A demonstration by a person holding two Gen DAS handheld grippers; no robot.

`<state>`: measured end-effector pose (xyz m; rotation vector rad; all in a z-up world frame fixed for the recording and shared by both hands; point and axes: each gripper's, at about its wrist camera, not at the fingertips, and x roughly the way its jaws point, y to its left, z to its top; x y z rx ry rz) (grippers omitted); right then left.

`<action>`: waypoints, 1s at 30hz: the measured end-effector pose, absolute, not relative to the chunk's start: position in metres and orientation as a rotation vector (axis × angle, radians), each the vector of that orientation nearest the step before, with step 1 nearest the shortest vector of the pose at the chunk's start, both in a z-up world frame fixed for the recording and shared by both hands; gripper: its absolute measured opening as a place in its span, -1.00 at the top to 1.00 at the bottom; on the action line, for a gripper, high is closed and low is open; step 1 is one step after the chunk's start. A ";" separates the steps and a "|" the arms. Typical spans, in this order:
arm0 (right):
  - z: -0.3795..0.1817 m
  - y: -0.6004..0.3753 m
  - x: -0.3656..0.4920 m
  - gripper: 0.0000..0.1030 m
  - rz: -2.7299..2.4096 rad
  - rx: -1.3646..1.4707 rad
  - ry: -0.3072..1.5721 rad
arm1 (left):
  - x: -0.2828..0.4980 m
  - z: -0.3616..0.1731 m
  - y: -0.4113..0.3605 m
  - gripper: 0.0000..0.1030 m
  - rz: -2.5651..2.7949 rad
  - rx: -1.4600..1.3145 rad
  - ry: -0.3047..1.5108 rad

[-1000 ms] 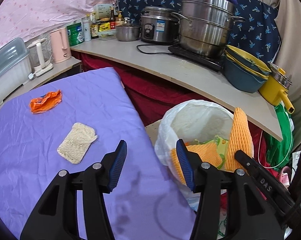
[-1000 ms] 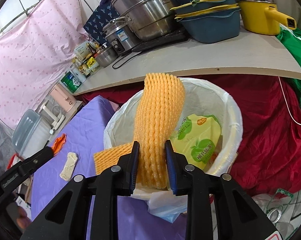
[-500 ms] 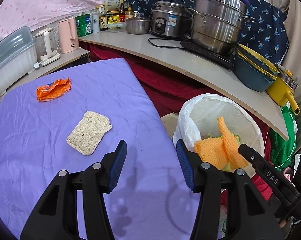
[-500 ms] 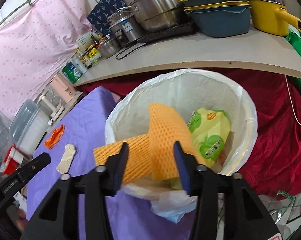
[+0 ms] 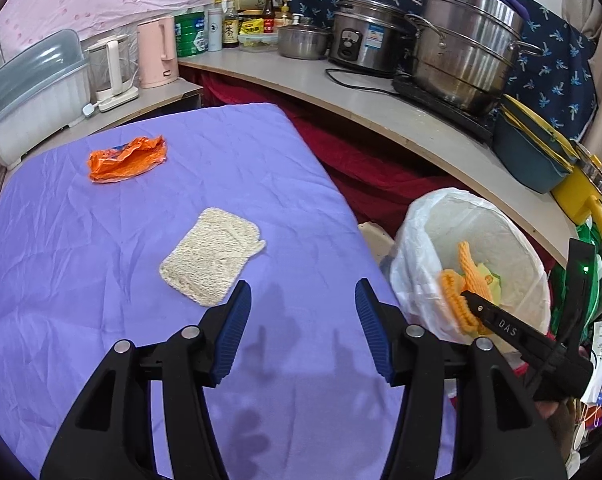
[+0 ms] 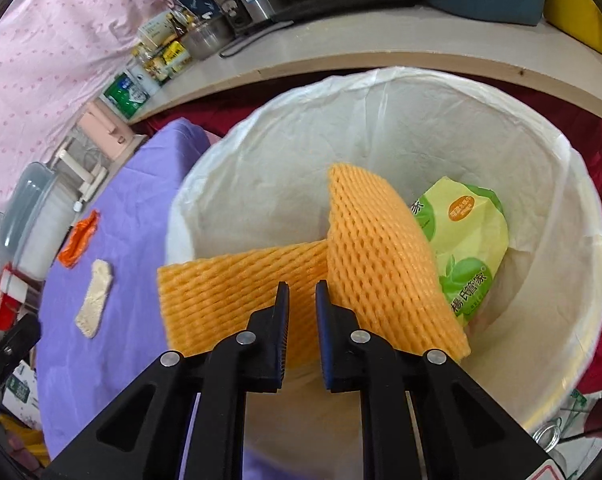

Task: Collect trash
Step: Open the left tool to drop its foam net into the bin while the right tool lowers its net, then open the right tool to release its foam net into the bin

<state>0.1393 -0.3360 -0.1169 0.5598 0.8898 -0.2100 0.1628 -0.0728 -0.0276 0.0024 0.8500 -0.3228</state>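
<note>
Two pieces of trash lie on your purple-covered desk (image 5: 101,300): a crumpled orange wrapper (image 5: 127,159) at the far left, and a pale loofah pad (image 5: 211,262) nearer, just beyond your left claw (image 5: 301,330). They sit well apart from each other. Two orange foam nets (image 6: 313,280) lie inside the white-lined trash bin (image 6: 573,280) to the right of the desk, one lying flat, the other arched over it. One green and yellow snack bag (image 6: 465,248) rests beside them in the bin.

Your left claw hangs over the near part of the desk with its jaws spread wide and nothing between them. Your right claw (image 6: 302,332) sits over the bin with its jaws drawn to a narrow gap, and nothing is gripped in that gap; the foam nets lie beyond its tips.

From the left wrist view the foam nets are mostly hidden by the bin's near wall and by the right claw's black arm. The bottom of the bin is covered by the trash. The bin's near rim is cut off behind the right claw.

One second ago your right claw was pinching the arched foam net upright above the bin; now that net has dropped inside and the claw has narrowed again after opening. Your left claw has drifted left, so the loofah pad sits closer to it.
</note>
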 end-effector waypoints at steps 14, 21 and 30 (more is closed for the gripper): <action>-0.073 -0.333 0.122 0.59 -0.264 0.537 0.758 | 0.190 -0.049 -0.010 -0.22 -0.185 -0.057 0.890; -0.037 -0.298 0.109 0.35 -0.209 0.483 0.700 | 0.181 -0.043 0.001 -0.31 -0.186 -0.070 0.873; -0.029 -0.242 0.117 0.18 -0.121 0.436 0.713 | 0.185 -0.038 0.033 -0.36 -0.160 -0.101 0.857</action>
